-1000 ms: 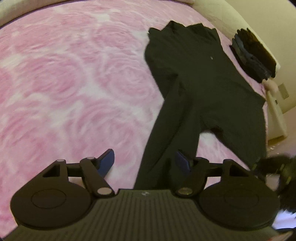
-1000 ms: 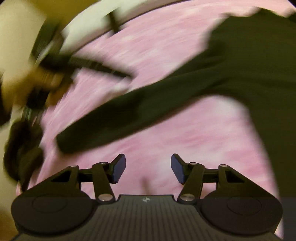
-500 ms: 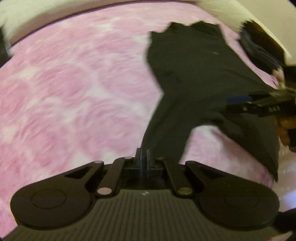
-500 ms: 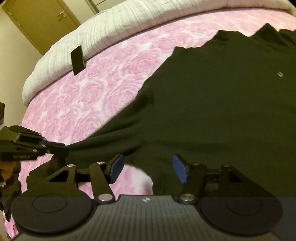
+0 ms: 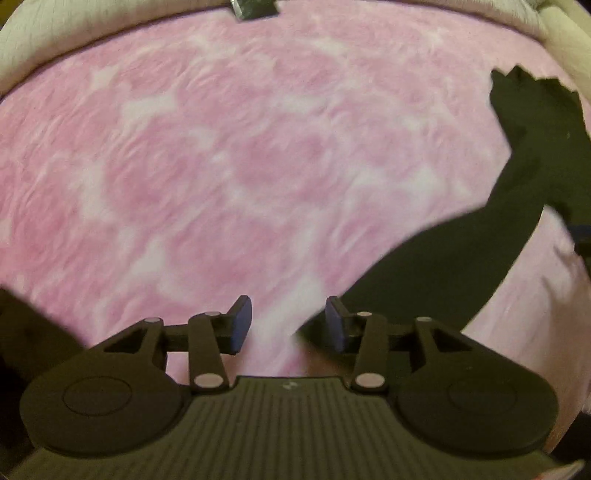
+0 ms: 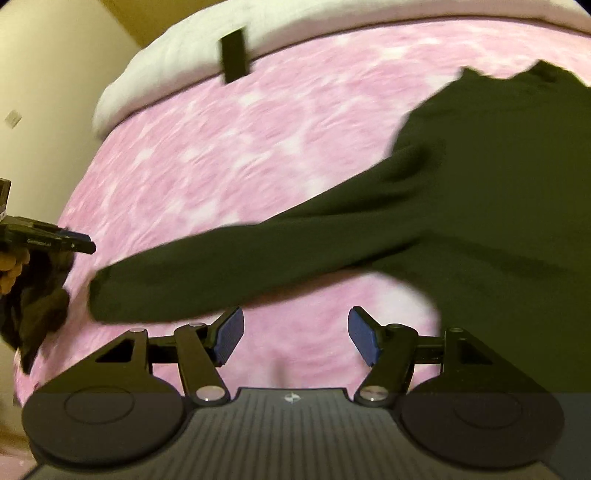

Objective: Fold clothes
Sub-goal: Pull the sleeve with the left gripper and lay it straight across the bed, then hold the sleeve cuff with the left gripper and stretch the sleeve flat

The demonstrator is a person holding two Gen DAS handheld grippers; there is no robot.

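A black long-sleeved top point(image 6: 480, 192) lies spread on the pink rose-patterned bed cover point(image 6: 229, 147). One sleeve point(image 6: 229, 273) stretches out to the left, its cuff just beyond my right gripper's left finger. My right gripper point(image 6: 295, 338) is open and empty over bare cover below the sleeve. In the left wrist view the top point(image 5: 532, 147) lies at the right, and its sleeve point(image 5: 436, 273) ends by the right finger of my left gripper point(image 5: 289, 323), which is open and empty. The left gripper also shows at the left edge of the right wrist view point(image 6: 48, 238).
A white quilt point(image 6: 332, 33) edges the far side of the bed, with a small black flat object point(image 6: 233, 55) lying on it. The same object point(image 5: 255, 9) shows at the top of the left wrist view. A beige wall point(image 6: 44, 74) stands to the left.
My left gripper, shut on the sleeve half a second ago, has opened and let it go, with the sleeve now laid out to the left. My right gripper stayed open and drew back.
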